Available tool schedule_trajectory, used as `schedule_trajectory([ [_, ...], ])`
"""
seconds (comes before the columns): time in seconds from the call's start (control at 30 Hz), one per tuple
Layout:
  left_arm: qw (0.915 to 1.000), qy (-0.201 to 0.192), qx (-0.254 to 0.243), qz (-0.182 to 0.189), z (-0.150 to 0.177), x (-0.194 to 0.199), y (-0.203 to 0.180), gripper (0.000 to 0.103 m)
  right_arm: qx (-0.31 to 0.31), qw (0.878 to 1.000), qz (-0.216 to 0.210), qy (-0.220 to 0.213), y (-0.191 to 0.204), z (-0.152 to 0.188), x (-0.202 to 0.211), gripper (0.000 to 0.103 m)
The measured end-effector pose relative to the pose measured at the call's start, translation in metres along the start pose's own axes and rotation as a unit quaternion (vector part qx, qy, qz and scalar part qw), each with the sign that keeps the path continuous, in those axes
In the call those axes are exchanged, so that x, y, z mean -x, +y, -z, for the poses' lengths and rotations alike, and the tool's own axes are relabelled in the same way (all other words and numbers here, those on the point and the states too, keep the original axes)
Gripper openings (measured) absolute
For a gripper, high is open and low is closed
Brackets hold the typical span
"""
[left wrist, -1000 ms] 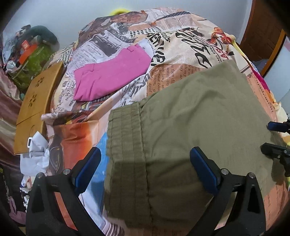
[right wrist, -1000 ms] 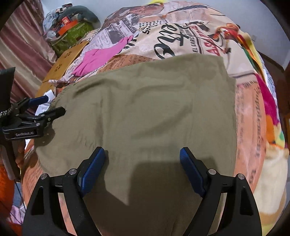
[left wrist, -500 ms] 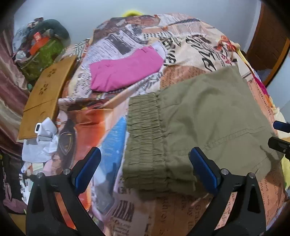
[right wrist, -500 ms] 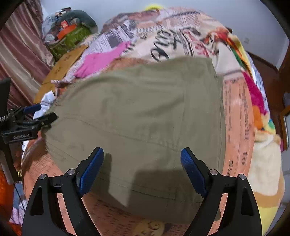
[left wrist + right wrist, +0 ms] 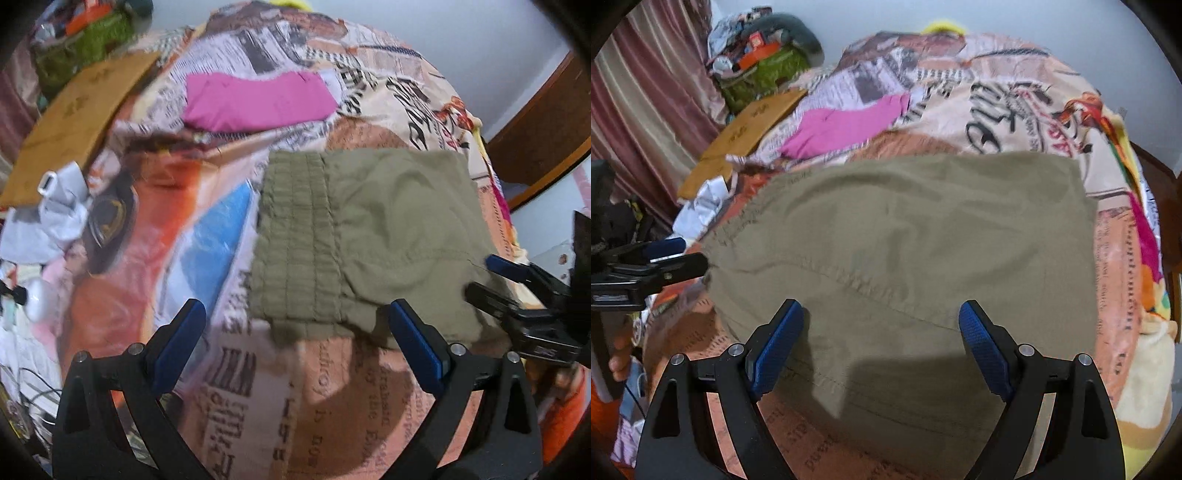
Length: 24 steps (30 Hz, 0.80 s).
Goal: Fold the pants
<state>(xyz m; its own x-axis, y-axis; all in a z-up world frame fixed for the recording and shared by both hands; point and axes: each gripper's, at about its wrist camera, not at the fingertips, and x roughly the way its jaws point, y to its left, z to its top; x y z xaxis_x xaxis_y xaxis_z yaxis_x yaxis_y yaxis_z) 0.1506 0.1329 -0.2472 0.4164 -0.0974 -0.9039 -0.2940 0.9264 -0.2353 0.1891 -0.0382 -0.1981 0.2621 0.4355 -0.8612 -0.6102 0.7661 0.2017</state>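
Olive-green pants (image 5: 369,236) lie folded into a flat rectangle on the printed bedspread (image 5: 295,387), with the elastic waistband (image 5: 295,243) on the left. In the right wrist view the pants (image 5: 916,251) fill the middle. My left gripper (image 5: 295,347) is open and empty, just short of the pants' near edge. My right gripper (image 5: 881,343) is open and empty above the pants' near part. The right gripper (image 5: 491,277) shows at the pants' right edge in the left wrist view. The left gripper (image 5: 690,254) shows at their left edge in the right wrist view.
A folded pink garment (image 5: 258,101) lies further back on the bed. A wooden board (image 5: 74,122) and white crumpled cloth (image 5: 55,214) lie at the left. A green bag (image 5: 761,74) and curtain (image 5: 646,110) stand at far left. A wooden door frame (image 5: 535,122) is at right.
Both grippers have pulled back from the pants towards me. The pants now lie further ahead, with bare bedspread showing in front of the left gripper. Both stayed open.
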Motion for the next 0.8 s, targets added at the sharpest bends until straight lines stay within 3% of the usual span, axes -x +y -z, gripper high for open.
schedule_trajectory([
  [0.13,0.9982,0.031,0.014,0.05,0.006,-0.004,-0.002,0.1,0.01,1.0,-0.001,0.005,0.001,0.001,-0.001,0.086],
  [0.27,0.9899,0.069,0.045,0.115,0.01,-0.012,-0.004,0.1,0.019,1.0,-0.001,0.004,0.002,0.005,-0.002,0.086],
  [0.43,0.9829,0.084,0.064,0.151,0.009,-0.016,-0.007,0.101,0.02,1.0,-0.001,0.003,0.003,0.006,-0.002,0.086],
  [0.6,0.9635,0.092,0.108,0.227,-0.002,-0.028,-0.002,0.102,0.022,1.0,-0.001,0.004,0.002,0.006,-0.004,0.086],
  [0.7,0.9601,0.089,0.12,0.236,-0.01,-0.036,-0.001,0.102,0.02,1.0,-0.001,0.004,0.003,0.006,-0.004,0.086],
  [0.8,0.966,0.074,0.121,0.216,-0.018,-0.038,-0.004,0.098,0.02,1.0,-0.002,0.004,0.003,0.007,-0.004,0.086],
])
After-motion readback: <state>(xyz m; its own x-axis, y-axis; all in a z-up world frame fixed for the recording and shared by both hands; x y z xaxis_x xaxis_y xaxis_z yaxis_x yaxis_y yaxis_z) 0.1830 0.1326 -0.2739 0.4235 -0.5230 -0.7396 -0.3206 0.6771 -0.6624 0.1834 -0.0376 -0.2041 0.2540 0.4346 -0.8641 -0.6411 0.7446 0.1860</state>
